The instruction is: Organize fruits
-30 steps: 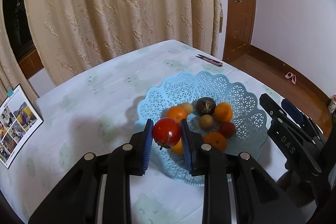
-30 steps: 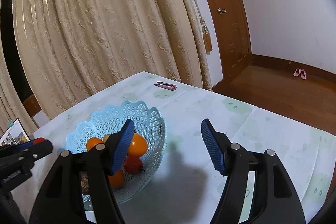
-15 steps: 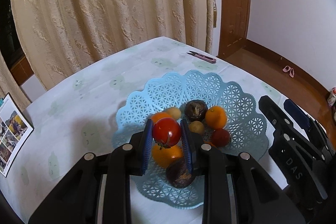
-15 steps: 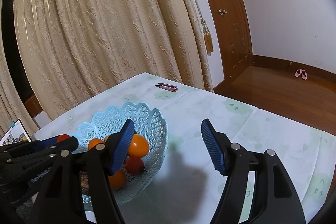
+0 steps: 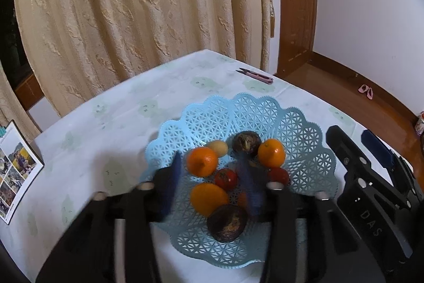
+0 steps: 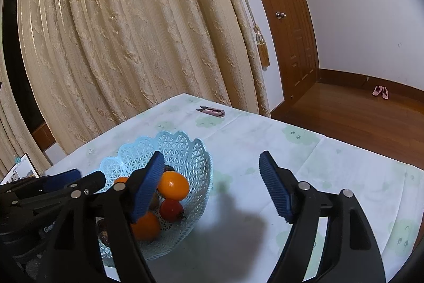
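Hovering over the blue lattice basket, the left gripper is opening its blurred jaws; the red tomato lies between them among the fruit, free of both pads. Oranges, two dark round fruits and a second tomato fill the basket on the counter. The right gripper is also opening, wide, with nothing between its blue pads. Pink snips lie near the far edge.
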Tool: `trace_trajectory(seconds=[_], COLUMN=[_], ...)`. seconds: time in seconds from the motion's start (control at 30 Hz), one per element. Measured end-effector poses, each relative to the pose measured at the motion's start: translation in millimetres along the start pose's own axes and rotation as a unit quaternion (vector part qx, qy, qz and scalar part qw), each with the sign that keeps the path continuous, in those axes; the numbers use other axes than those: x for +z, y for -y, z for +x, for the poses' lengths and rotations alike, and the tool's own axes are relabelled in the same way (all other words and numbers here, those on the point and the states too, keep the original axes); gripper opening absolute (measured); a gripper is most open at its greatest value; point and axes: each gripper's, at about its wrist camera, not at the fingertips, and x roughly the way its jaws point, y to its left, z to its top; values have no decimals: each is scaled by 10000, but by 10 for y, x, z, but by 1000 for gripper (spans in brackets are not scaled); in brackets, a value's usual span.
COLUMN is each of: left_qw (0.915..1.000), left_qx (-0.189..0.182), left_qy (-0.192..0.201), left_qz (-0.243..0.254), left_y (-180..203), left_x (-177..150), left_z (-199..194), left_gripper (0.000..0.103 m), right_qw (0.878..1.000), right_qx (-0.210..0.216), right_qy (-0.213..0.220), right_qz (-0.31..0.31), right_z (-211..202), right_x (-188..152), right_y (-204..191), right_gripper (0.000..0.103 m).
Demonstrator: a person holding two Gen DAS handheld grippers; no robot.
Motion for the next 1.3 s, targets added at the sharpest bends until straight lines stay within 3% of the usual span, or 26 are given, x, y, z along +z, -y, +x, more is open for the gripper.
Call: trace_trajectory(seconds=[0.07,0.17,0.2,0.27,0.47,0.67,1.0,1.3], left_qw=[10000,9995,9990,9983,9937,9861,9809,9789], left_qx=[75,267,393,506,1001,1522,1841,1945], left_qy=[43,136,218,275,471,610,556,555], left_qz=[31,51,36,39,180,270,305,304], left_y=[-7,-31,-56,-88,-148,-248,-313,-333], left_x=[-1,3,2,1,-46,-135,-285,-328], left_z=[-32,-94,-128,-168,-323,-438,-464,-524], left_gripper=[58,84,88,88,91,98,98,98], right_qw=[10000,10000,10000,9999,9998,9932,9762,9717], right_qx=[18,16,17,47,135,207,526,653], right_qy=[-14,-23,-10,-1,-109,-549,-768,-809], right_qz=[10,31,69,155,-66,-1010,-1957,-2122], right_z=[1,3,0,0,21,10,-231,-303], right_x=[1,8,12,17,4,-53,-107,-168], right_y=[4,5,17,42,-39,-260,-478,-542], right_gripper=[76,79,86,94,99,100,100,100])
